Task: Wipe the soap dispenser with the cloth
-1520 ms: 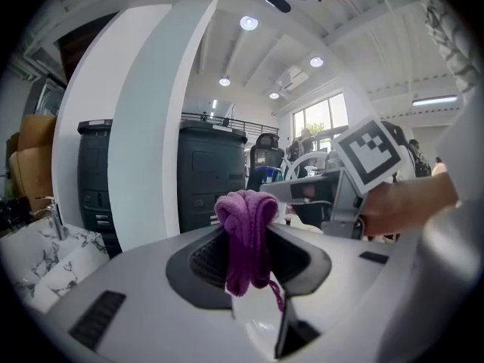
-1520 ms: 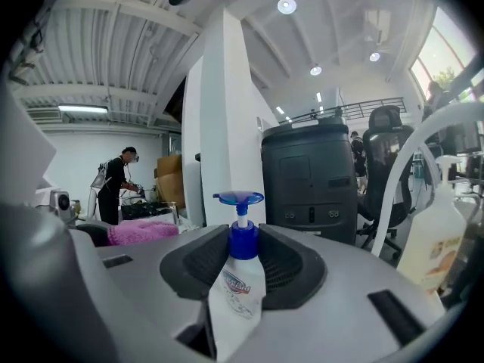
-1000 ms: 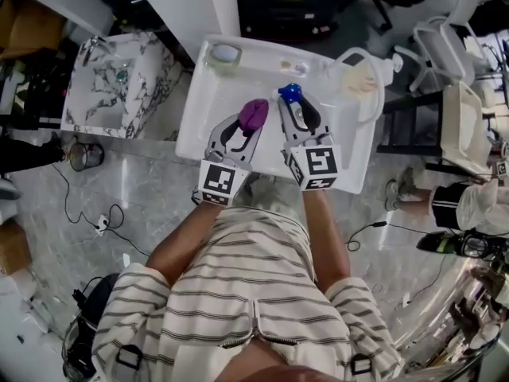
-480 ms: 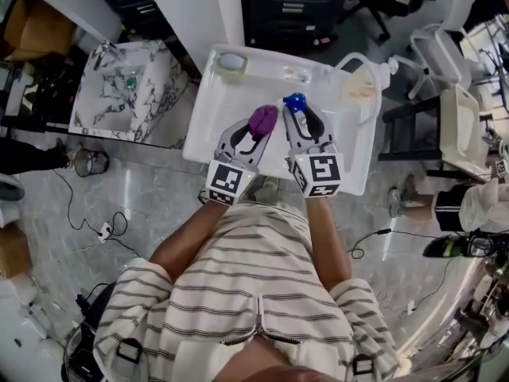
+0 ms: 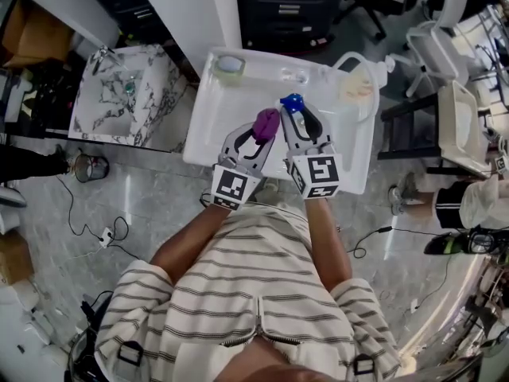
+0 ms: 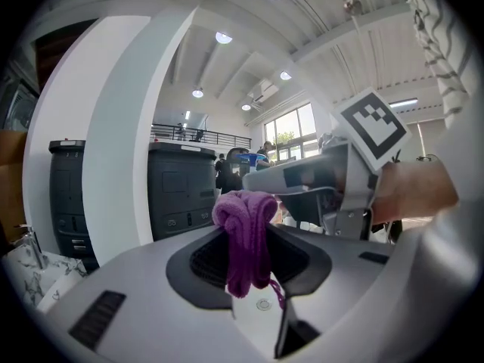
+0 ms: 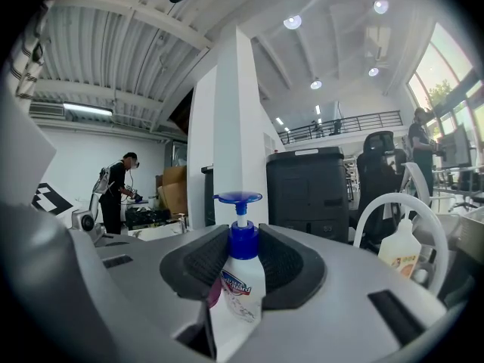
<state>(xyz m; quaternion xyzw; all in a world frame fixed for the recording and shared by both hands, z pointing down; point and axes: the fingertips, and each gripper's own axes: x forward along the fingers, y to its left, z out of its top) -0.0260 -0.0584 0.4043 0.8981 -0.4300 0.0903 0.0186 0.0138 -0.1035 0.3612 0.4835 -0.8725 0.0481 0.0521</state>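
Note:
My right gripper (image 5: 295, 116) is shut on the soap dispenser (image 7: 240, 290), a white bottle with a blue pump head (image 5: 292, 101), held upright above the white table (image 5: 215, 126). My left gripper (image 5: 265, 130) is shut on a bunched purple cloth (image 6: 246, 237), which also shows in the head view as a purple cloth (image 5: 266, 122) just left of the dispenser. Both grippers are side by side, close together, pointing away from the person. In the left gripper view the right gripper (image 6: 302, 180) sits just to the right of the cloth. Cloth and bottle stand slightly apart.
A white plastic chair (image 5: 362, 86) with a pale bottle (image 7: 401, 252) on it stands at the table's right end. A small greenish dish (image 5: 229, 64) rests at the table's far left corner. A marble-topped sink unit (image 5: 119, 94) is to the left. A dark cabinet (image 5: 290, 10) stands beyond.
Both grippers have lifted slightly and the left one has drawn closer to the right, bringing the cloth nearer the dispenser's pump.

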